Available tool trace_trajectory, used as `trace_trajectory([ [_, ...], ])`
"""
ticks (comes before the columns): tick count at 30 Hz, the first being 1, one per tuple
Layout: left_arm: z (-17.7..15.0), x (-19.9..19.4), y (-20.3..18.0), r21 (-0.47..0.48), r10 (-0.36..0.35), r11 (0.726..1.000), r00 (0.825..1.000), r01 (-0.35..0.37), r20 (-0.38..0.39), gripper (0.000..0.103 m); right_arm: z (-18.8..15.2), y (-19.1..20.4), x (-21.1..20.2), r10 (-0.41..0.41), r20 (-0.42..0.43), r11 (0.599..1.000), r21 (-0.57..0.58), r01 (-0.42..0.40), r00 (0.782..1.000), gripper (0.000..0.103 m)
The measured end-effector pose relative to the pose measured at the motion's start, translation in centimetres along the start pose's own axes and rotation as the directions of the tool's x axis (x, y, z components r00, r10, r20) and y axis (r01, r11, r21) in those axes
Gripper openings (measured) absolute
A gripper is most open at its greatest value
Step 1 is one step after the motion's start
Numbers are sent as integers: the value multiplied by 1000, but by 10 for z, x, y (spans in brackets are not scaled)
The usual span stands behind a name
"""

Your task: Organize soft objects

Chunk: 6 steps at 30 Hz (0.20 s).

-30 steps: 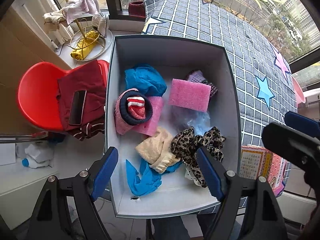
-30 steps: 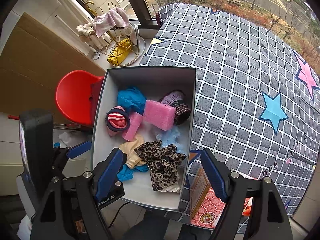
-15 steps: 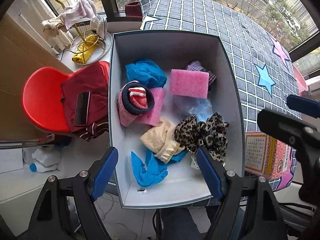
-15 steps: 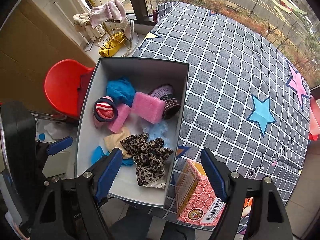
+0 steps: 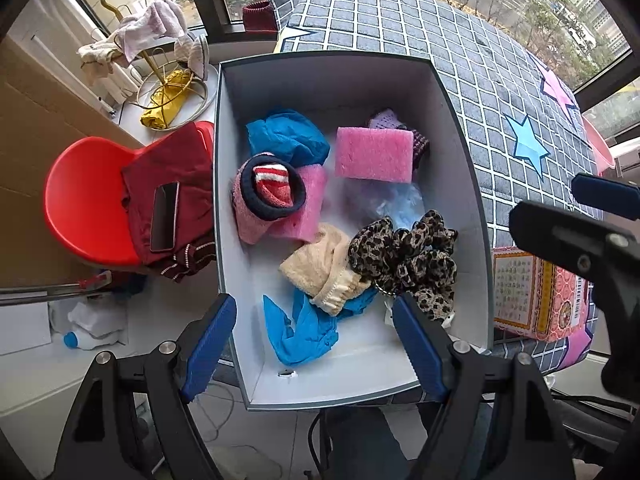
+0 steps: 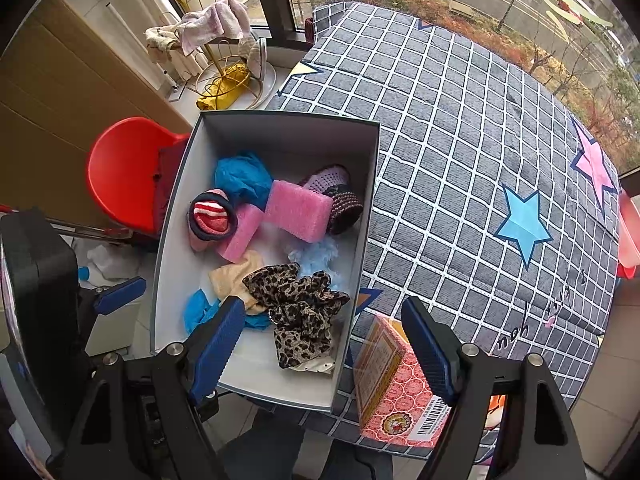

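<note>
A: Both empty. Left gripper [image 5: 314, 332] spread wide above the box's near end, right gripper [image 6: 322, 338] spread too, straddling the box's right wall [image 6: 362, 240].

B: Where is the soft stuff?

A: All inside the white box [image 5: 460, 128], which sits at the left edge of the checked table [image 6: 460, 140]. Leopard-print scrunchie [image 5: 404, 252] against the right wall, near the front; cream sock [image 5: 320, 268] just left of it, touching; blue cloth [image 5: 304, 328] by the near wall. Pink foam block [image 5: 374, 154] toward the far right, striped sock roll [image 5: 270, 192] toward the left wall.

B: Risks?

A: Probably snagging two at once. Scrunchie overlaps the sock, so a deep pinch likely lifts both. Also a chance of clipping the box wall, or knocking the pink carton [image 6: 396, 384] at the table's near edge.

B: Orientation?

A: Box's long axis from near edge to far, open side up. Foam block's long side across the box, slightly tilted. Scrunchie bunched, no clear axis.
</note>
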State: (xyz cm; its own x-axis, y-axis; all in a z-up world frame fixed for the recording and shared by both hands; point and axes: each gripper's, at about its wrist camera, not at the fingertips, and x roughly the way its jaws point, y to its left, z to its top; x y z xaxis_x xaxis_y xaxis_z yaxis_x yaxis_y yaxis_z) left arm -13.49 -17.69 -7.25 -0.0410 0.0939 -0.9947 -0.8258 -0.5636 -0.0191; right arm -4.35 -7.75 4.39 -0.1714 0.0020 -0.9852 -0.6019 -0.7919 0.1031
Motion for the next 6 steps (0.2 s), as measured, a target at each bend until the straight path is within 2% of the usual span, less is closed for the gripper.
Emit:
trace_trajectory([
  [6, -3, -7, -4, 10, -42, 999, 998, 41, 38, 83, -2, 0, 3, 5, -6, 1000, 11, -5, 1000, 82],
])
